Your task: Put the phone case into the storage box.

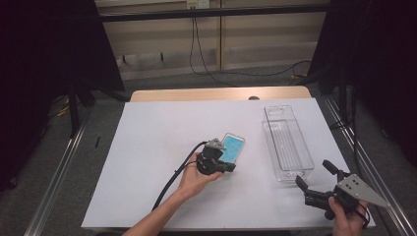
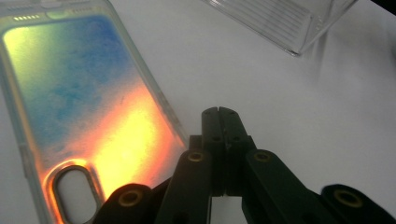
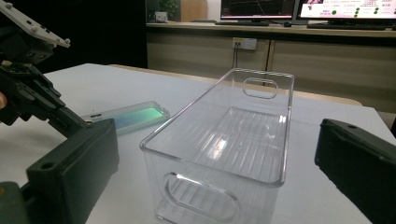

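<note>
Left gripper (image 1: 227, 167) nears the phone case (image 1: 232, 146), jaws pressed together.
Bin (image 1: 287, 142) waits at three o'clock; right gripper (image 1: 314, 174) spread. Next, I judge: open, pinch the case.

The phone case (image 1: 233, 146) lies flat on the table (image 1: 147, 147), near the middle. The bin (image 1: 286, 142) stands on the table to the right of the phone case, apart from it, with its long sides running from front to back. Nothing lies in the bin. The left gripper (image 1: 229, 167) sits at the front end of the phone case, just beside its near edge, low over the table. The right gripper (image 1: 313, 173) is at the table's front right corner, in front of the bin's near end wall and facing it. Cables lie on the floor (image 1: 196, 78) behind the table.
</note>
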